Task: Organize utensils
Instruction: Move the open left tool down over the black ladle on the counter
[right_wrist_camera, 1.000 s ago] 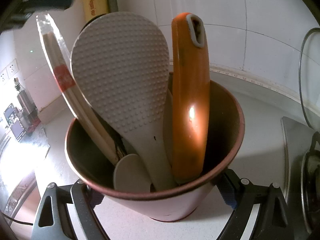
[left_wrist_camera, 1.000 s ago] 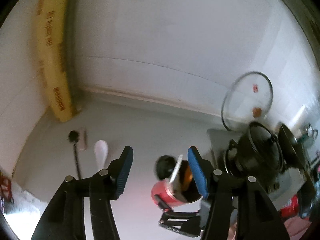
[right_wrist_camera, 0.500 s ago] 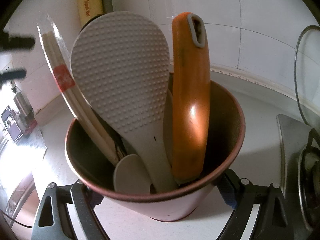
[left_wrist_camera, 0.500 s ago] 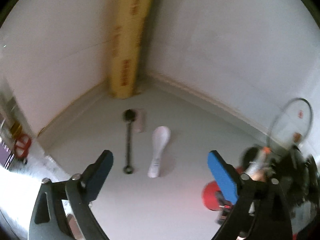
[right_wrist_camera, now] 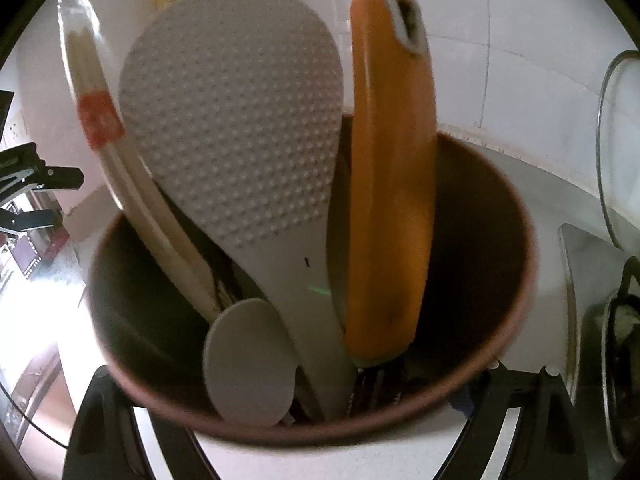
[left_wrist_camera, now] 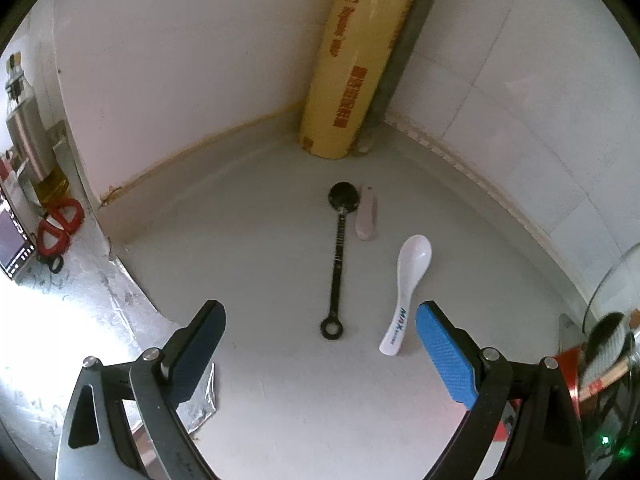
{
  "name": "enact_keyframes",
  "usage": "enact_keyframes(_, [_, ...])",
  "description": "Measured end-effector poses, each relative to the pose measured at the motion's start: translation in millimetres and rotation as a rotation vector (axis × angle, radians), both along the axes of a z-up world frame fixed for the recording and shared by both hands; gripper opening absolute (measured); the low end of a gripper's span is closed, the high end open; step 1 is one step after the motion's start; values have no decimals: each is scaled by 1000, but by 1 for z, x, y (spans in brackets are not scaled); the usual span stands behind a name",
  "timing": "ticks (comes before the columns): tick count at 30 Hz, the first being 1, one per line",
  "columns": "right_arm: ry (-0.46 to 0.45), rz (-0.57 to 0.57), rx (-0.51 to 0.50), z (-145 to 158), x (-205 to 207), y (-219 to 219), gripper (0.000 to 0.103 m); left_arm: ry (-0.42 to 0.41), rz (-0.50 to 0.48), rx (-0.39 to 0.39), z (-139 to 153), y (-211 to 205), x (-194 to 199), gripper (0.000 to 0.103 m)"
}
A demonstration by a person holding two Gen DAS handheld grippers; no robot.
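Observation:
A black long-handled spoon (left_wrist_camera: 339,256), a white ceramic spoon (left_wrist_camera: 408,280) and a small pale pink piece (left_wrist_camera: 366,216) lie on the grey counter. My left gripper (left_wrist_camera: 320,320) hovers just short of them, open wide with nothing between its fingers. The brown-rimmed utensil cup (right_wrist_camera: 500,220) fills the right wrist view. It holds a dimpled white rice paddle (right_wrist_camera: 240,120), an orange handle (right_wrist_camera: 392,200), wrapped chopsticks (right_wrist_camera: 120,152) and a small grey spoon end (right_wrist_camera: 248,364). My right gripper (right_wrist_camera: 296,416) clasps the cup's sides; its jaws are opening slightly, their pads mostly hidden behind the cup.
A yellow roll (left_wrist_camera: 352,60) stands in the wall corner. Red-handled scissors (left_wrist_camera: 60,224), a steel flask (left_wrist_camera: 24,128) and crinkled foil (left_wrist_camera: 80,300) are at the left. A glass lid (right_wrist_camera: 620,140) and the stove (right_wrist_camera: 616,340) are to the right of the cup.
My left gripper swung away from the cup toward the corner, sank over the two spoons and opened wide. In the right wrist view the cup now looms larger and blurred.

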State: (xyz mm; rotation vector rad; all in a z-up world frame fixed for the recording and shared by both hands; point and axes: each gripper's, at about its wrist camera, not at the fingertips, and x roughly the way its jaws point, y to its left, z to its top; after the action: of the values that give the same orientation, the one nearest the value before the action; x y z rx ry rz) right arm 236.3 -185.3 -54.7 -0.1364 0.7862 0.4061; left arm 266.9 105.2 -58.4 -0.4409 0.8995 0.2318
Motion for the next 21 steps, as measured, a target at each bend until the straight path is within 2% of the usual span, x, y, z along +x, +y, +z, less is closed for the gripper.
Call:
enact_keyframes(6, [-11, 14, -47, -4, -3, 10, 93, 20, 10, -10, -13, 7, 15, 96])
enact_keyframes(21, [-13, 3, -86, -8, -13, 21, 92, 105, -54, -33, -38, 11, 67, 96])
